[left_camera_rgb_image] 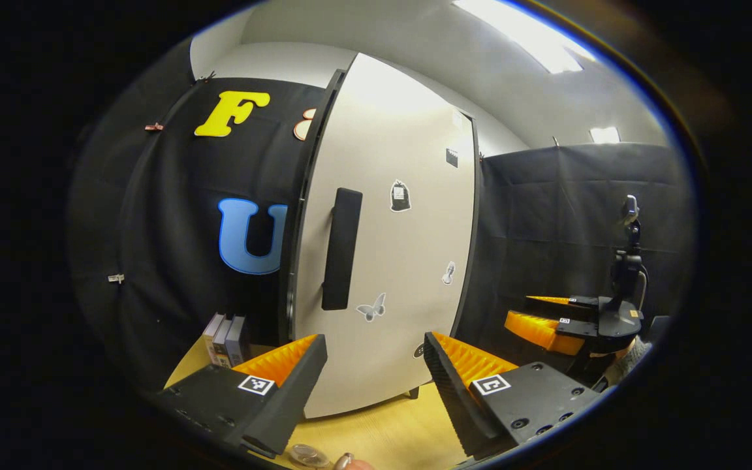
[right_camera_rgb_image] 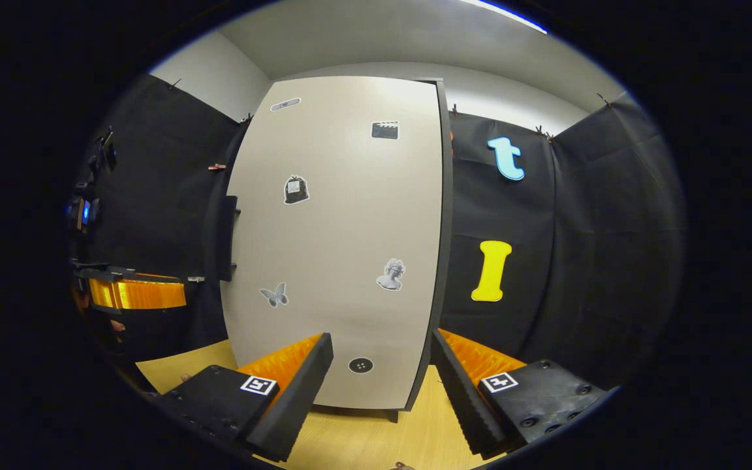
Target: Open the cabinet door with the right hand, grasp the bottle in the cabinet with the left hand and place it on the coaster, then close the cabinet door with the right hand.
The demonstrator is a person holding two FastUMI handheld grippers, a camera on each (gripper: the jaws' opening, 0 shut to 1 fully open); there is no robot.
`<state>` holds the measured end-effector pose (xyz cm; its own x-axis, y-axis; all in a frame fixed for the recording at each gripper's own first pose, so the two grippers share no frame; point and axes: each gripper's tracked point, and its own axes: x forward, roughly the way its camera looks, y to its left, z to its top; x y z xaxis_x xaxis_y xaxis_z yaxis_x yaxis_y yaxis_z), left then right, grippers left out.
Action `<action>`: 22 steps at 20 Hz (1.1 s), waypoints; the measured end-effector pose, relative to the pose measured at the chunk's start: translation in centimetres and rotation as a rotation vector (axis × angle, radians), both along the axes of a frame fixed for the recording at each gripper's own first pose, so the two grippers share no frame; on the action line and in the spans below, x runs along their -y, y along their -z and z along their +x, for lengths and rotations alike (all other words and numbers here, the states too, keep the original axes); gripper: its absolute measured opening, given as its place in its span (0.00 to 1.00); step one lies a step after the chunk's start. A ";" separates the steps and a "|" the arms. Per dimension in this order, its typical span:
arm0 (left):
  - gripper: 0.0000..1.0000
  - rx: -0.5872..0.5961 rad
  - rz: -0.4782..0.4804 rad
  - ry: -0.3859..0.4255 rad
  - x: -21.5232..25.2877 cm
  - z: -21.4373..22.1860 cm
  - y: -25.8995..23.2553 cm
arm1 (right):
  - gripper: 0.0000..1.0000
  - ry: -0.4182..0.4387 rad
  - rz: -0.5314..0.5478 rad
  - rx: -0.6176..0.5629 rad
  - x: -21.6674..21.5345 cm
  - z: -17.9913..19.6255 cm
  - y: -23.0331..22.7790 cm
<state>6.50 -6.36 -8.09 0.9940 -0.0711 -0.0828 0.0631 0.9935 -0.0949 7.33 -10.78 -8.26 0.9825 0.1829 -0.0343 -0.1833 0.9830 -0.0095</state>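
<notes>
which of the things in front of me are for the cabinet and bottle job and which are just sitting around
For the job: cabinet door, its handle, left gripper, right gripper, both open.

Just there: books beside the cabinet, stickers on the door, such as the butterfly.

The cabinet door (right_camera_rgb_image: 343, 248) is pale beige with small grey stickers. Its handle (left_camera_rgb_image: 341, 249) is black. The table (right_camera_rgb_image: 363, 444) is light wood.
</notes>
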 end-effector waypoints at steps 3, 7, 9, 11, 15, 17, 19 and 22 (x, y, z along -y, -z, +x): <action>0.94 0.005 0.018 -0.010 -0.1 0.1 0.0 | 0.98 0.013 0.017 0.000 0.2 0.2 0.0; 0.94 0.009 0.007 -0.015 -0.6 0.1 0.2 | 0.97 0.014 0.031 -0.009 -0.1 0.5 0.2; 0.94 0.012 -0.006 -0.020 -1.1 0.2 0.2 | 0.98 0.019 0.028 -0.020 -0.1 0.7 0.6; 0.94 0.013 -0.015 -0.028 -1.6 0.2 0.3 | 0.97 0.022 0.021 -0.023 -0.2 0.7 0.8; 0.94 0.008 -0.006 -0.024 -1.8 0.6 0.4 | 0.98 0.026 0.031 -0.047 -0.3 0.8 1.4; 0.94 0.004 0.001 -0.019 -1.7 0.7 0.5 | 0.97 0.027 0.042 -0.052 -0.3 1.0 1.5; 0.94 0.000 0.003 -0.012 -1.6 0.9 0.7 | 0.97 0.028 0.045 -0.059 -0.4 1.1 1.6; 0.94 0.004 0.000 -0.009 -1.7 1.1 0.6 | 0.97 0.021 0.051 -0.065 -0.6 1.3 1.7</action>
<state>7.59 -4.68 -8.65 0.9949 -0.0621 -0.0792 0.0545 0.9940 -0.0946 8.62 -10.16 -9.93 0.9822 0.1654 -0.0891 -0.1613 0.9855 0.0518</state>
